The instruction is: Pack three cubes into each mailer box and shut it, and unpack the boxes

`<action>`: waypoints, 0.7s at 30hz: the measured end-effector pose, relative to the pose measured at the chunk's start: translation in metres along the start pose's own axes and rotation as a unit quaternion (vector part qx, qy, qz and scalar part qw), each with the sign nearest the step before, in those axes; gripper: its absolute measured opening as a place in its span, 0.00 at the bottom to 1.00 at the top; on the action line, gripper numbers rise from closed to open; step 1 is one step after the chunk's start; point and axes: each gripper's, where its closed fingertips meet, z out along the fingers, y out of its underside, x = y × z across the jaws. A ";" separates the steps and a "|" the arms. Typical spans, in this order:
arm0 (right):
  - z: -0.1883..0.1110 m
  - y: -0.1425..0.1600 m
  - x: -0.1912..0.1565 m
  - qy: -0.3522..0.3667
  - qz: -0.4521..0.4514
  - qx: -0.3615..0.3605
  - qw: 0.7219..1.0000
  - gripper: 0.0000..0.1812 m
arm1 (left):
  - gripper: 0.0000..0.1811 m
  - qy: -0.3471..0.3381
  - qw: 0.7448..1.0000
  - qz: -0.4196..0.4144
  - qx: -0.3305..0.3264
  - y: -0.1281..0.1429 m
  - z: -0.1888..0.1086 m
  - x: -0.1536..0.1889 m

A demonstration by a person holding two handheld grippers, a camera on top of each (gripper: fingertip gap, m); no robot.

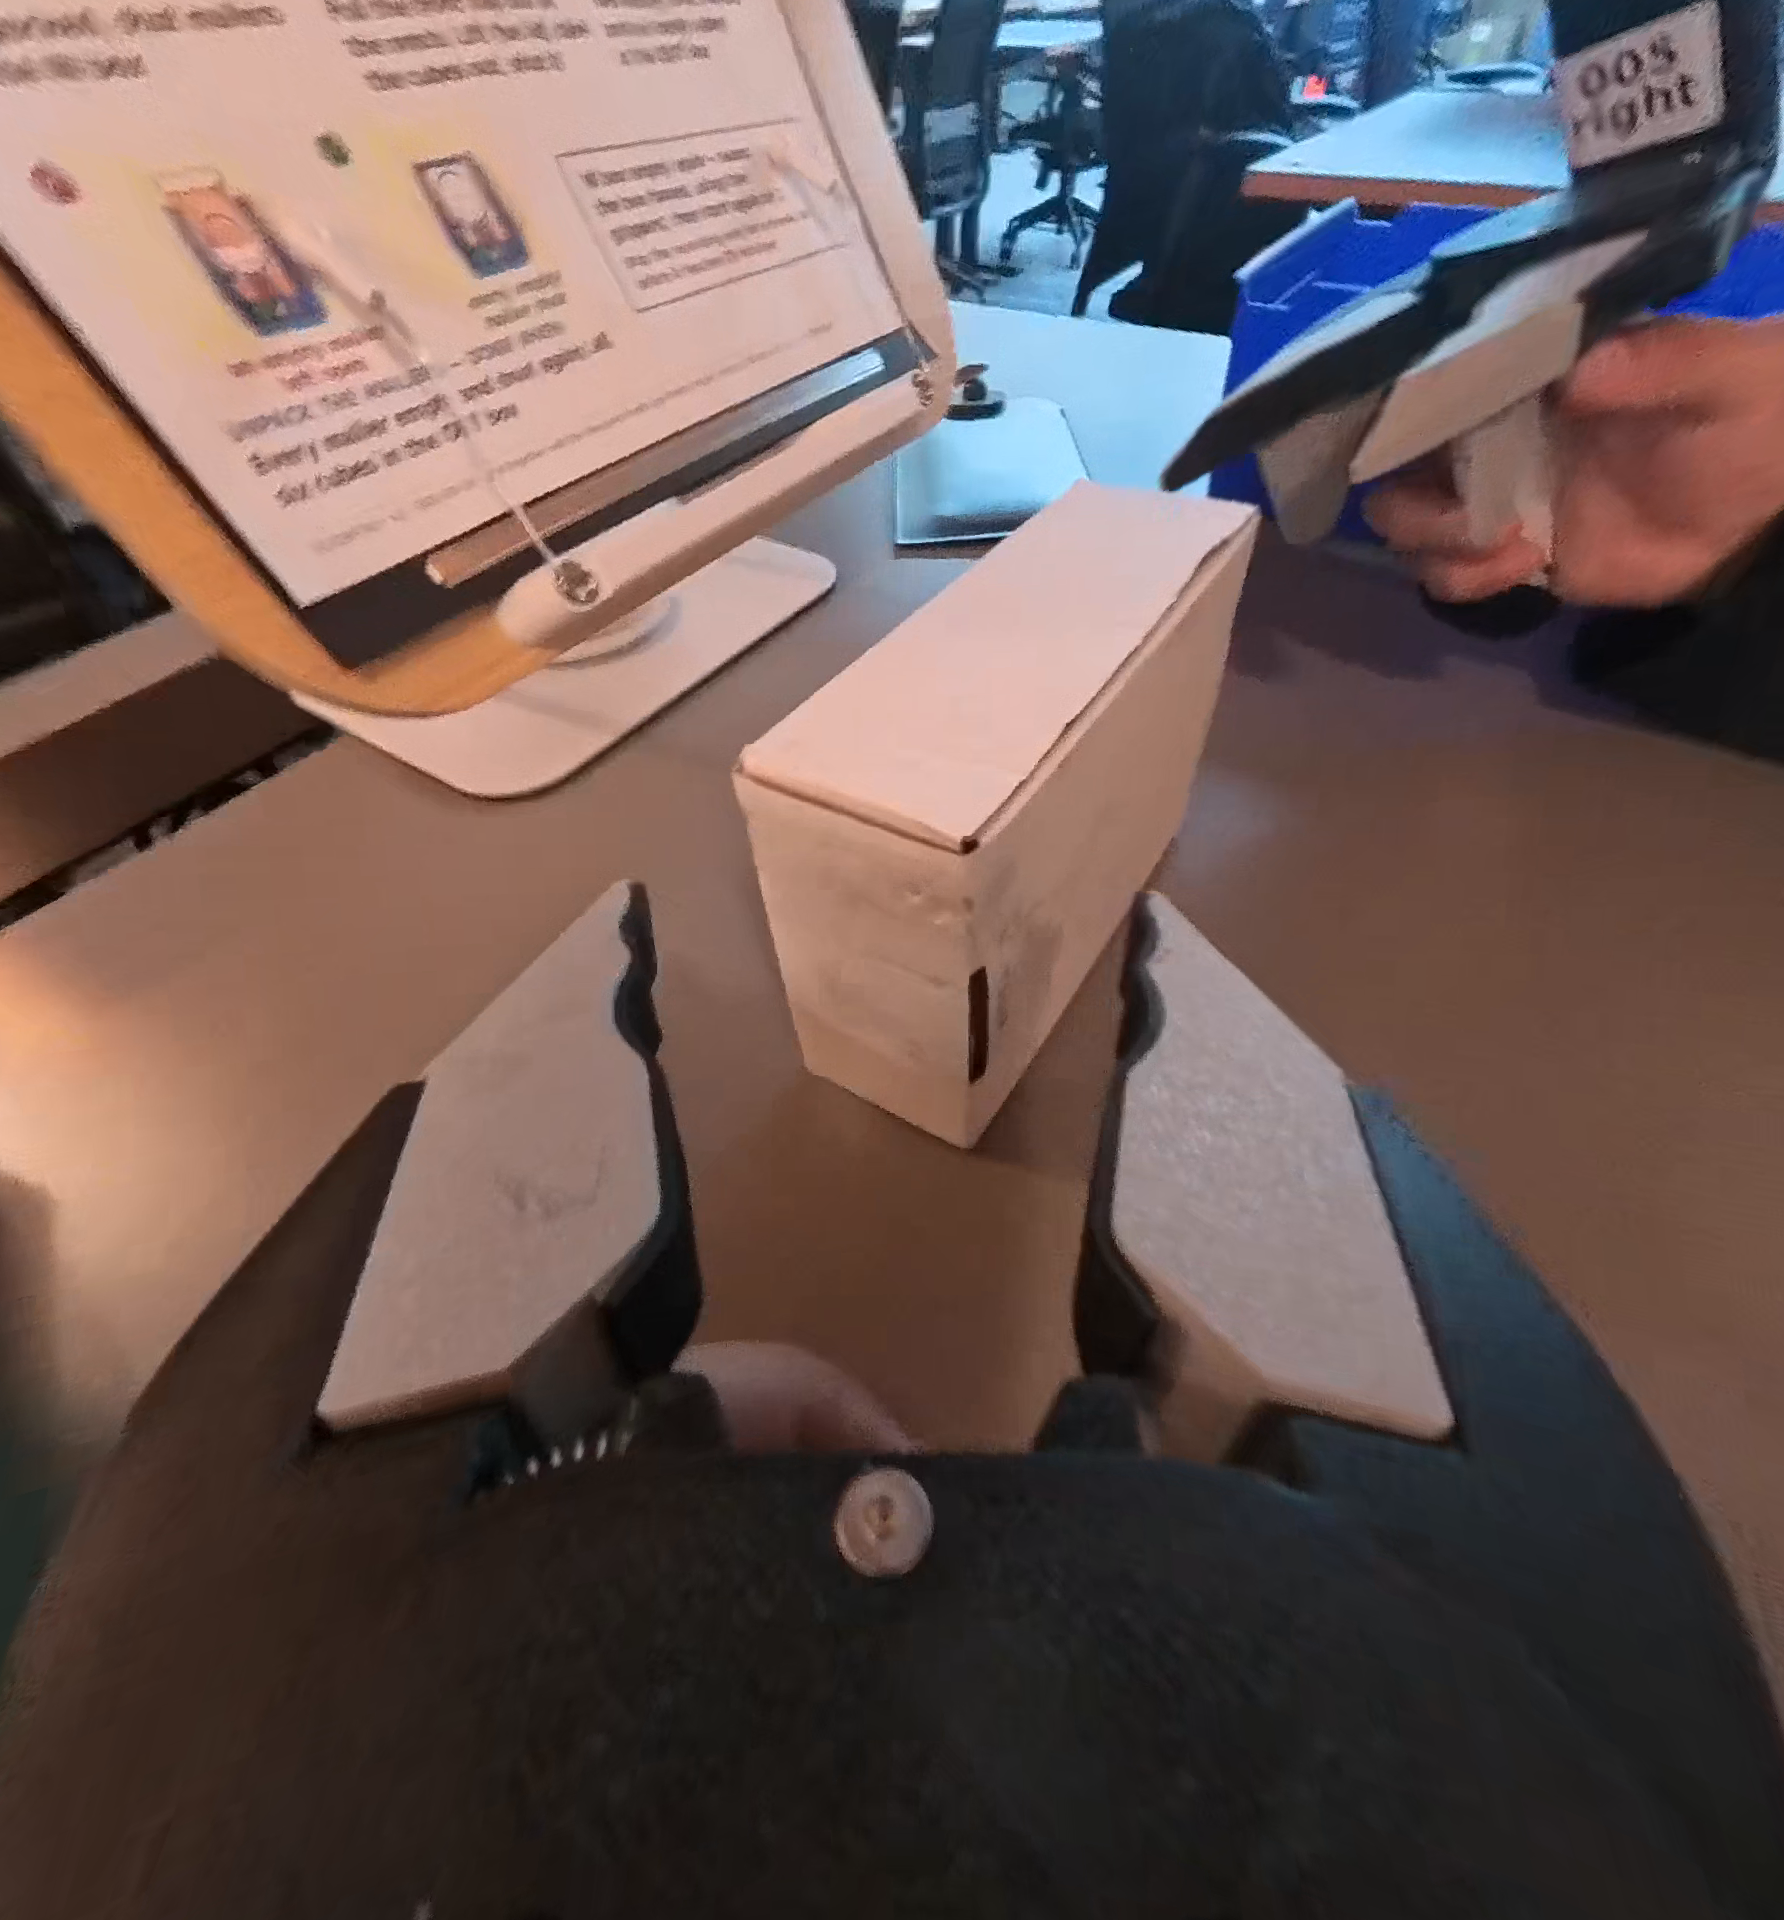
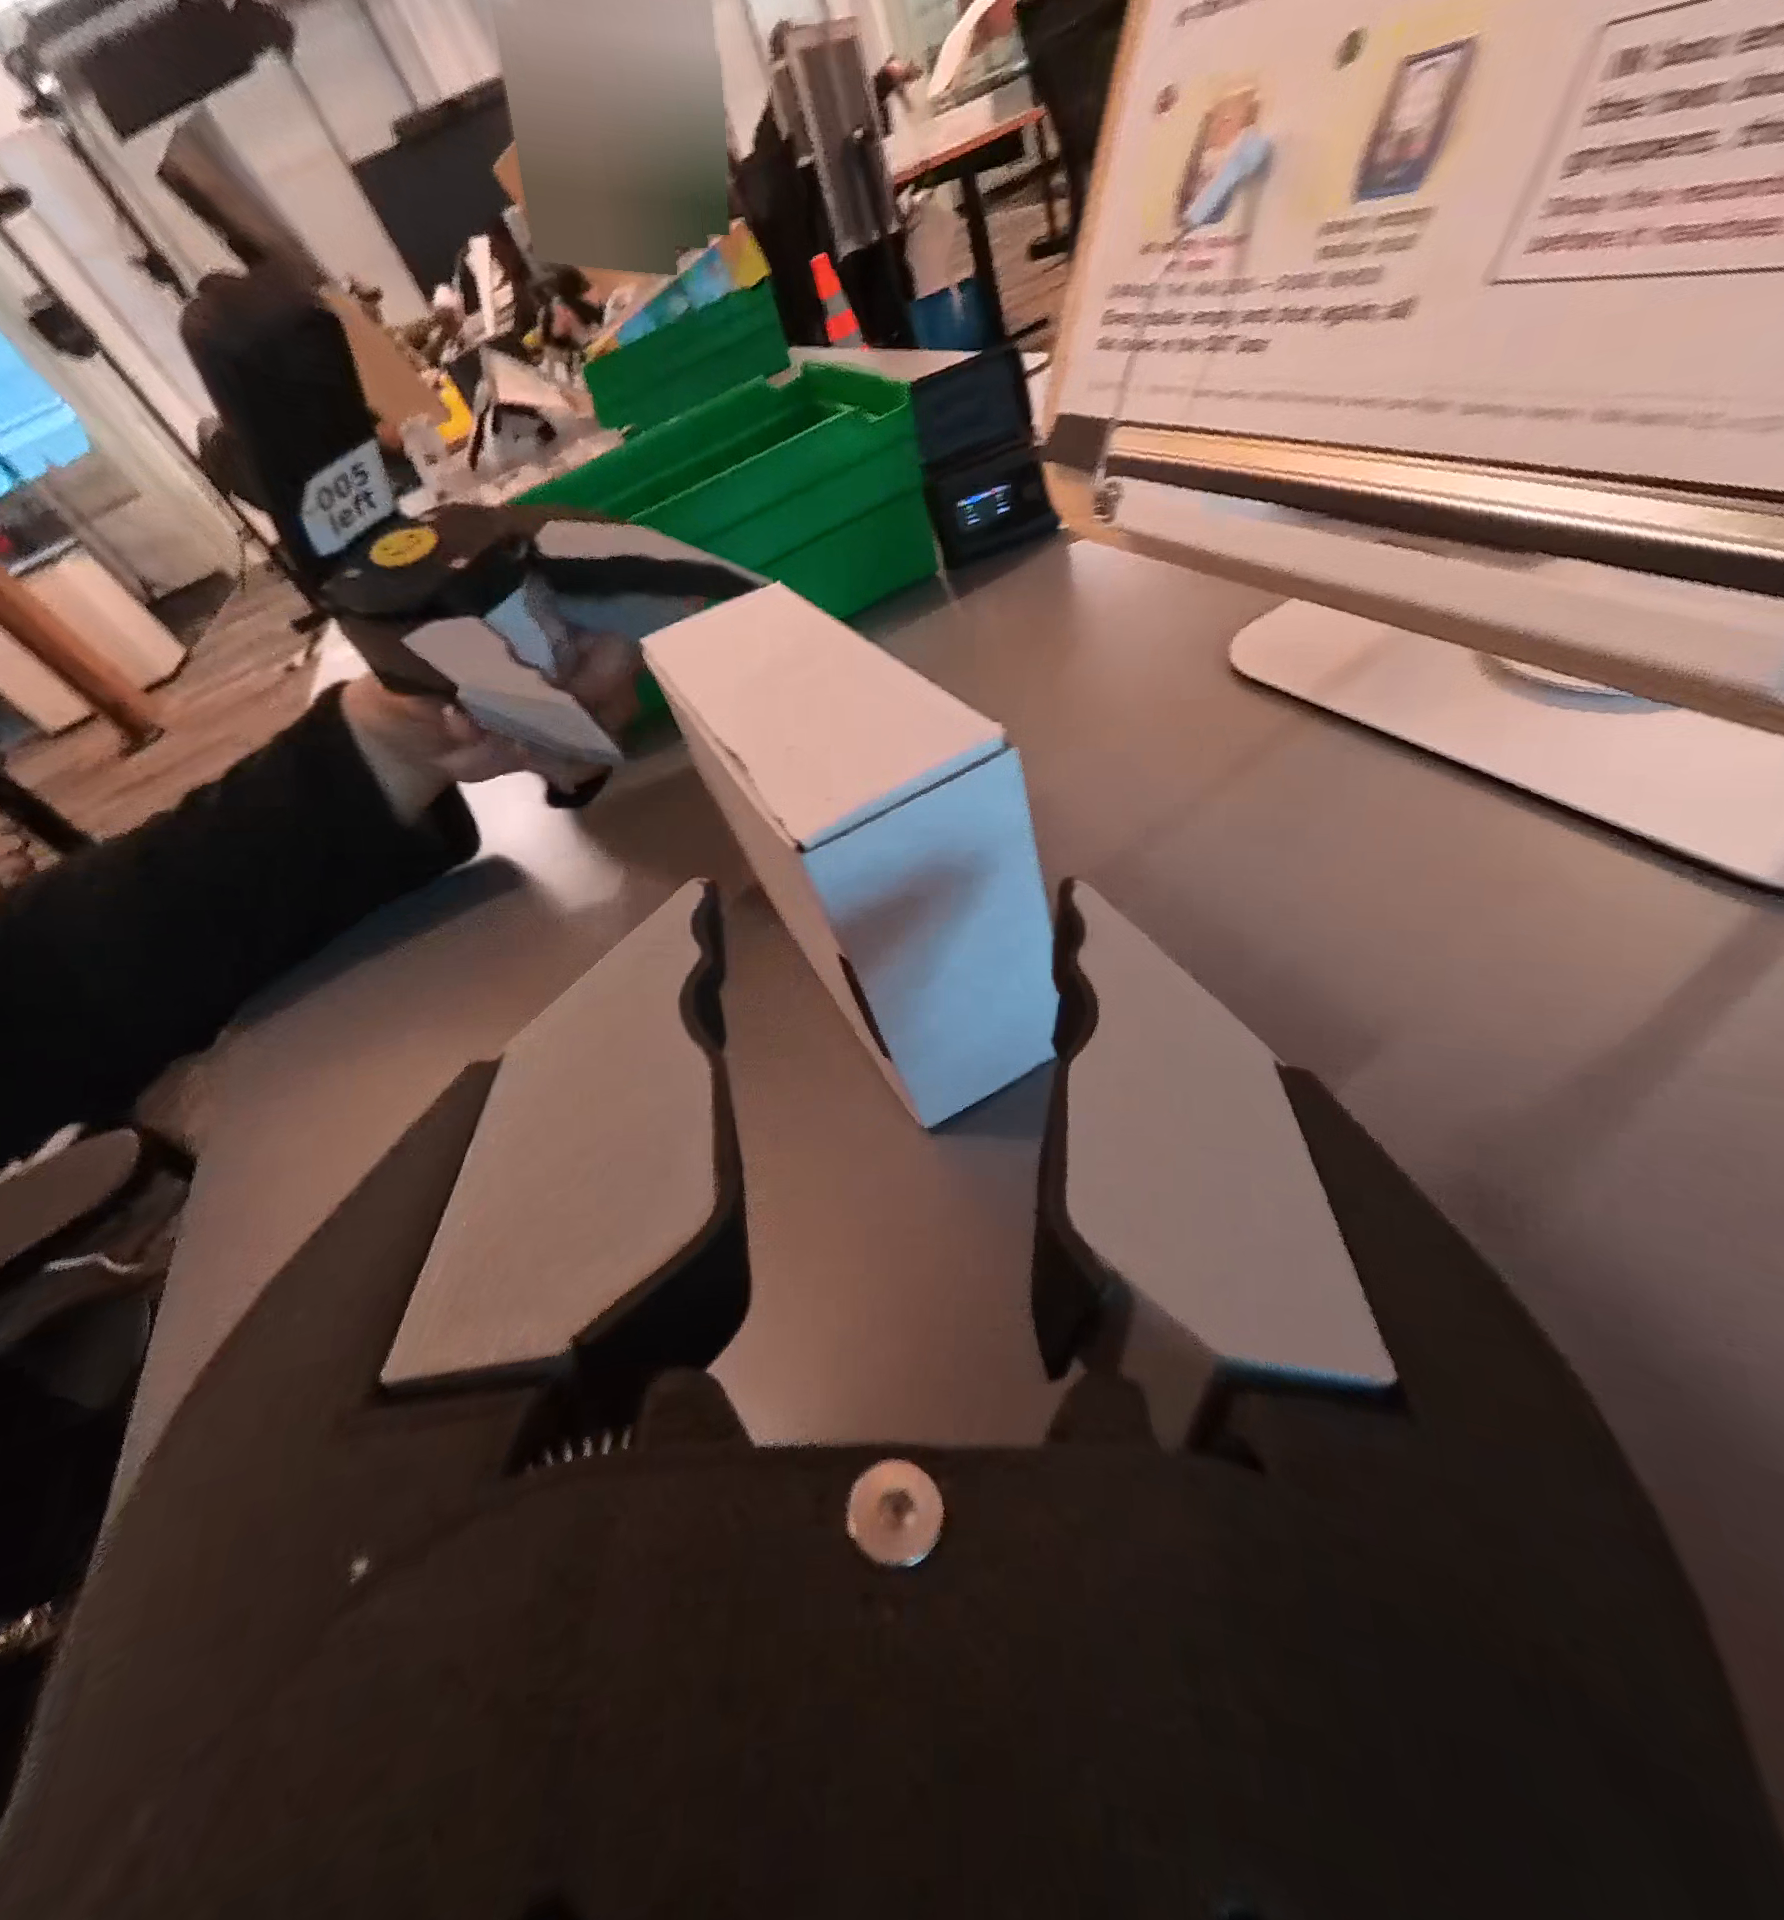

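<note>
Left tongs (image 1: 883, 935) spread, empty; closed white mailer box (image 1: 981, 790) on counter (image 1: 1490, 935) at 12 o'clock. Right tongs (image 2: 883, 935) also spread, empty, facing its other end. Looks light, crushable cardboard: grip narrow sides gently, low.

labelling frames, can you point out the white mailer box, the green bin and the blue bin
white mailer box (image 1: 1013, 665): left wrist view, on its closed top face
green bin (image 2: 794, 509): right wrist view, on its near side wall
blue bin (image 1: 1314, 270): left wrist view, on its visible wall
</note>
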 end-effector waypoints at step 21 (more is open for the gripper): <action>0.031 0.036 -0.025 0.009 -0.151 -0.076 0.986 0.28 | 0.36 0.094 0.995 0.014 0.027 0.009 0.007 0.050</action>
